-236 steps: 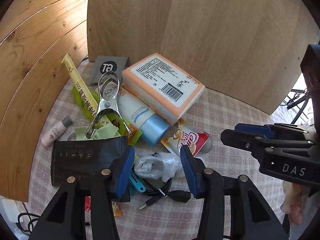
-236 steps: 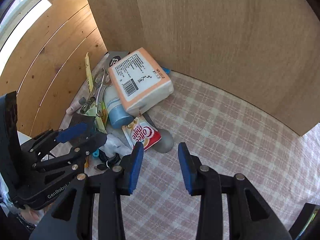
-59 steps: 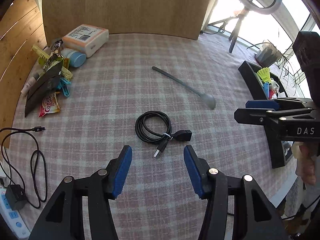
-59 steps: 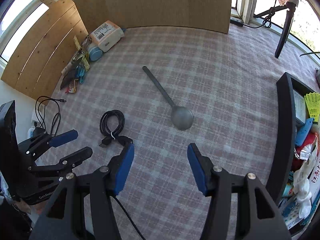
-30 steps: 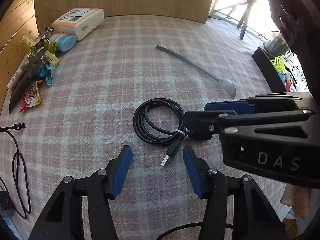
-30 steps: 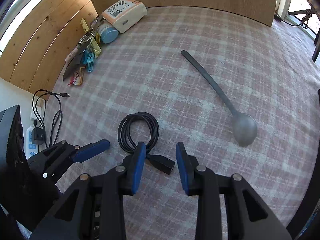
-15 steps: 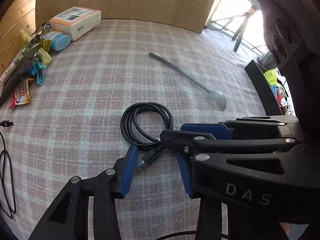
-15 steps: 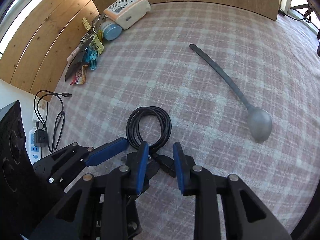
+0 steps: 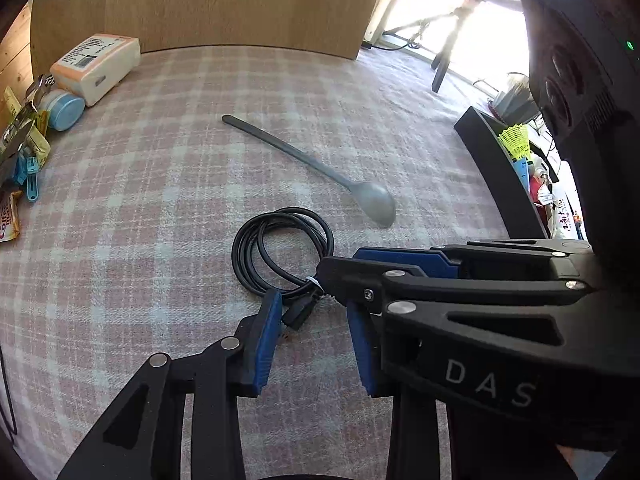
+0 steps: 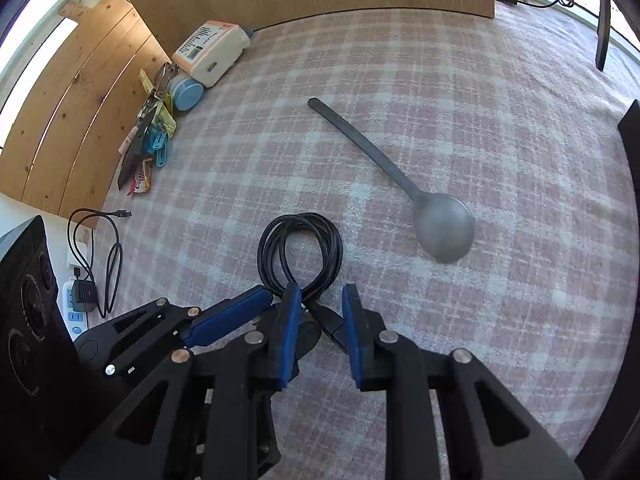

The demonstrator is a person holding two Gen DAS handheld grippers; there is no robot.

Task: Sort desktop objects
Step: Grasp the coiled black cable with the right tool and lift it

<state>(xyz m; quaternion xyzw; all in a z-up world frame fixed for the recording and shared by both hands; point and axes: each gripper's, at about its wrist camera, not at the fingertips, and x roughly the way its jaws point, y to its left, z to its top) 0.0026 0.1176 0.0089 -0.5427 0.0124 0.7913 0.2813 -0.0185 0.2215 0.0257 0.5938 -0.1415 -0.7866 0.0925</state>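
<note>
Nearest in both views, the two grippers meet over the loose ends of the cable [image 10: 301, 254], a black coil lying on the checked cloth [image 10: 460, 128]. The right gripper [image 10: 318, 320] has its blue pads parted a little, one on each side of the cable's black socket plug; whether the pads press on the plug cannot be told, and a gap shows beside it. In the left wrist view the left gripper [image 9: 314, 328] also stands partly open, its left pad close against the cable's other plug, the right pad apart from it and partly hidden behind the right gripper's fingers, which cross in from the right. Neither gripper is seen clamped on anything.

Just beyond the coil lies a grey spoon [image 10: 442, 226], bowl toward the grippers and handle running away to the far left; it is near the cable but not touching it.

To the left, off the cloth edge, a second black lead [image 10: 94, 248] runs from a plug in a white power strip.

Farther off, along the wooden wall [image 10: 88, 100], lies a row of small things: a snack packet [image 10: 142, 176], blue clips [image 10: 158, 146], a blue-capped tube [image 10: 187, 94] and an orange-edged tissue pack [image 10: 210, 50].

At the far right in the left wrist view stands a black bin [image 9: 496, 160] holding a yellow shuttlecock.
</note>
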